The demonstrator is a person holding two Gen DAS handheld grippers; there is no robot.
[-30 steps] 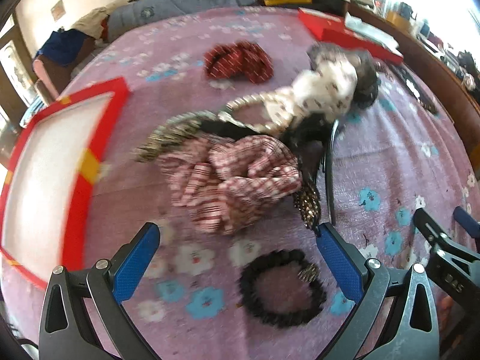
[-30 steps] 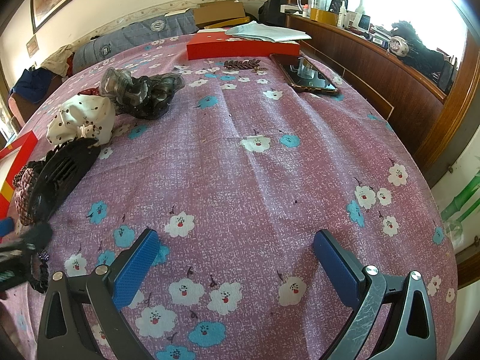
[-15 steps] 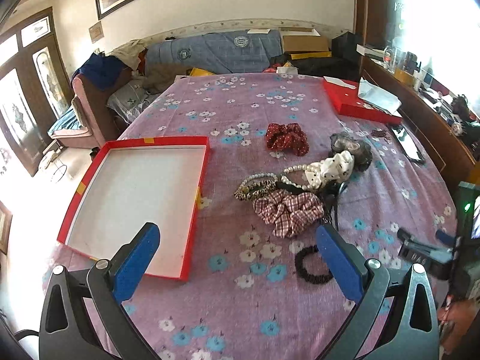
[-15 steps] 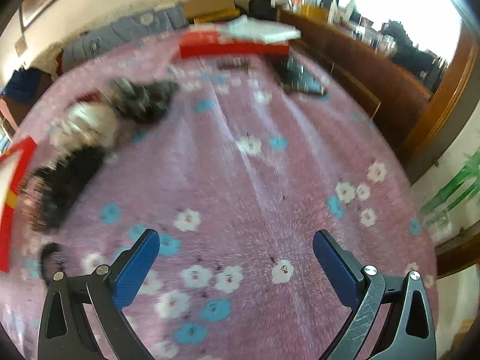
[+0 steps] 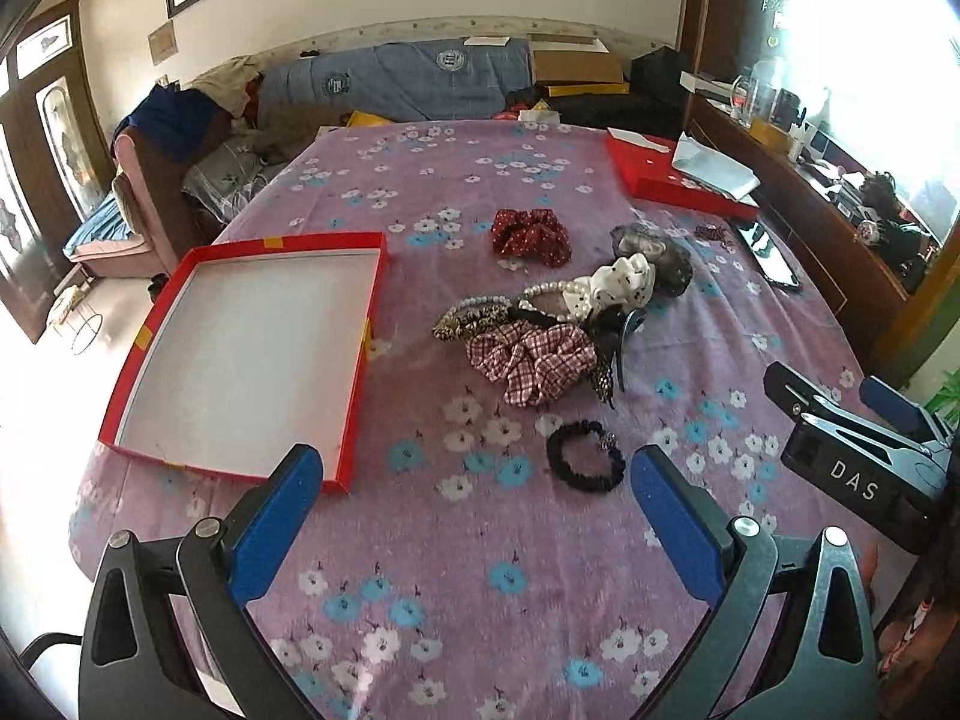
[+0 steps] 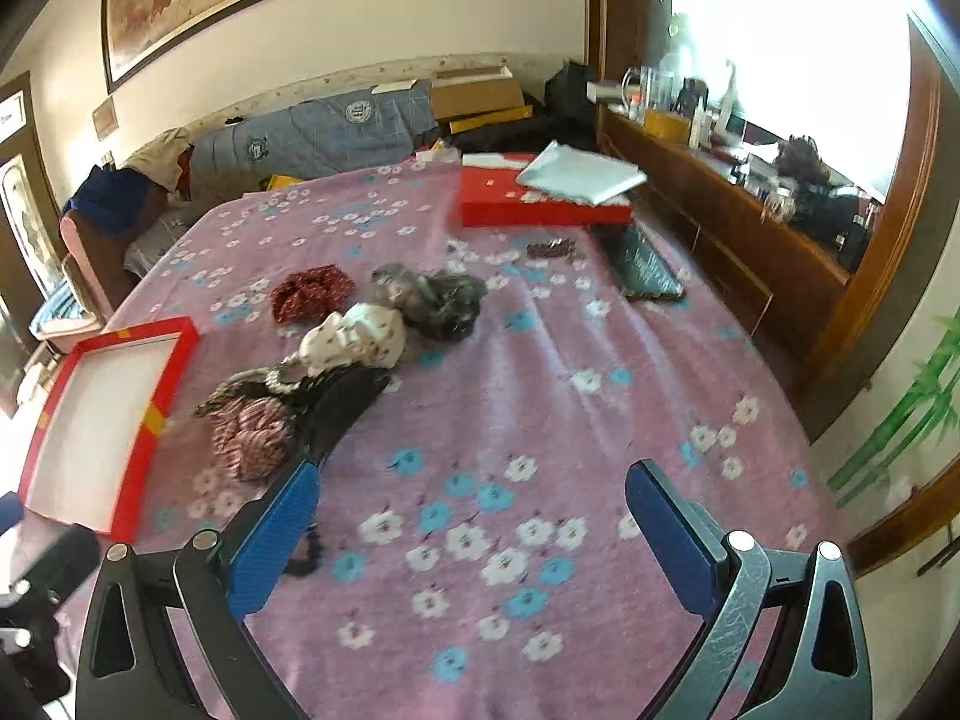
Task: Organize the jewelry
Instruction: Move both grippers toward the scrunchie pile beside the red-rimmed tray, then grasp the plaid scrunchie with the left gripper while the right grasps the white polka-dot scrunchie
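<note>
Jewelry and hair pieces sit heaped mid-cloth on your purple flowered tablecloth (image 5: 456, 540), between its left and right edges. Your shallow red cardboard tray (image 5: 360, 354) lies along the left edge. In the heap: a plaid fabric scrunchie (image 5: 531, 363), then a white pearl bracelet (image 5: 543, 291). A black beaded bracelet (image 5: 585, 465) lies nearer you. Your left gripper (image 5: 474, 510) and right gripper (image 6: 471, 516) both gape, released, holding nothing.

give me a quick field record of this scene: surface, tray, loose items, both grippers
surface: purple floral cloth
tray: red box lid, white inside, nothing in it
loose items: black bracelet lying apart; plaid scrunchie, pearl strand, white scrunchie piled together; red scrunchie set apart
left gripper: open, holding nothing
right gripper: open, holding nothing
</note>
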